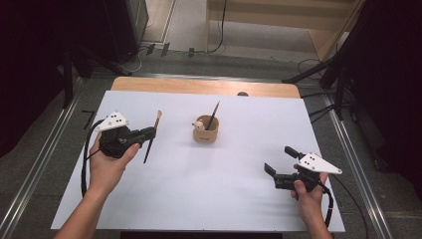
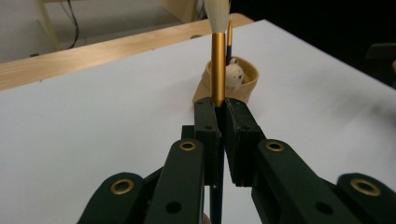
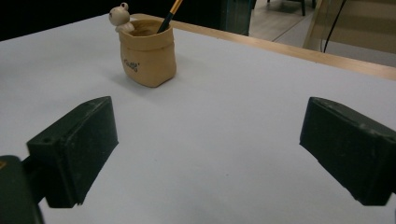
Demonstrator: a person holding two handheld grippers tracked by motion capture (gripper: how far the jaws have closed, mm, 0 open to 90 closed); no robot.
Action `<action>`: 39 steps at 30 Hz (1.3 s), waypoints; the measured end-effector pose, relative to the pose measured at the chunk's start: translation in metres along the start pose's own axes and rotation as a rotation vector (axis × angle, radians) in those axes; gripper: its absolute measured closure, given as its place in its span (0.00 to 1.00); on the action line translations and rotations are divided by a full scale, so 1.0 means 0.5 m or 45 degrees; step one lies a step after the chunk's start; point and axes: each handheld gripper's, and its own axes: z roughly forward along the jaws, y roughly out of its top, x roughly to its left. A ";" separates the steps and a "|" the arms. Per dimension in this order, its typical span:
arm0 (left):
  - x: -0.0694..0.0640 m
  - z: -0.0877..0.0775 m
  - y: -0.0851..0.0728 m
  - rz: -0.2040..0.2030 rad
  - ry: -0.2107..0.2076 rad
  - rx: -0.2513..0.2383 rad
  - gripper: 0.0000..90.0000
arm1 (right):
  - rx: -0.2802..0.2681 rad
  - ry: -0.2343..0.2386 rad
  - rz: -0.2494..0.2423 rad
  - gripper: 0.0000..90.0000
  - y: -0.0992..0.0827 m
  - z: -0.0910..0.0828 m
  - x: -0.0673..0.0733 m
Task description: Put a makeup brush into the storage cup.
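While the left hand (image 1: pixel 107 164) is reaching in from the lower left of the high view with its palm turned inward, the left gripper (image 1: pixel 149 132) is pointing toward the middle of the table and pinching a paintbrush (image 1: pixel 152 137) between its closed jaws. That brush is standing nearly upright across the jaws, bristles up and dark handle hanging down over the white table cover (image 1: pixel 209 189). In the left gripper view the gold ferrule (image 2: pixel 217 70) is rising straight out of the pinch, the pale bristle tuft is getting cut off by the top edge, and the handle is dropping out of sight at the bottom.

The right hand (image 1: pixel 308 191) is sitting low at the lower right, wrist bent, holding the right gripper (image 1: pixel 279 160) level and aimed toward the table's centre; its jaws are standing wide apart with only bare cover between them, and its pads (image 3: pixel 79 144) are touching nothing.

A small tan pot (image 1: pixel 206 130) is sitting near the middle of the table, well apart from both grippers, with a second brush (image 1: pixel 213 115) leaning in it. A little pale figure (image 3: pixel 120 15) is perching on its rim. The dark print on the pot's side is too small to read, and the room around the table is lying mostly in darkness.
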 end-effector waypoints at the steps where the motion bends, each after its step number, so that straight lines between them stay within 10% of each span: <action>1: 0.000 0.000 0.001 0.003 0.001 -0.010 0.95 | -0.002 0.002 -0.002 0.07 0.000 0.000 0.000; 39: -0.026 0.037 0.035 -0.004 -0.009 -0.294 0.95 | -0.044 -0.032 0.000 0.09 -0.002 -0.009 -0.003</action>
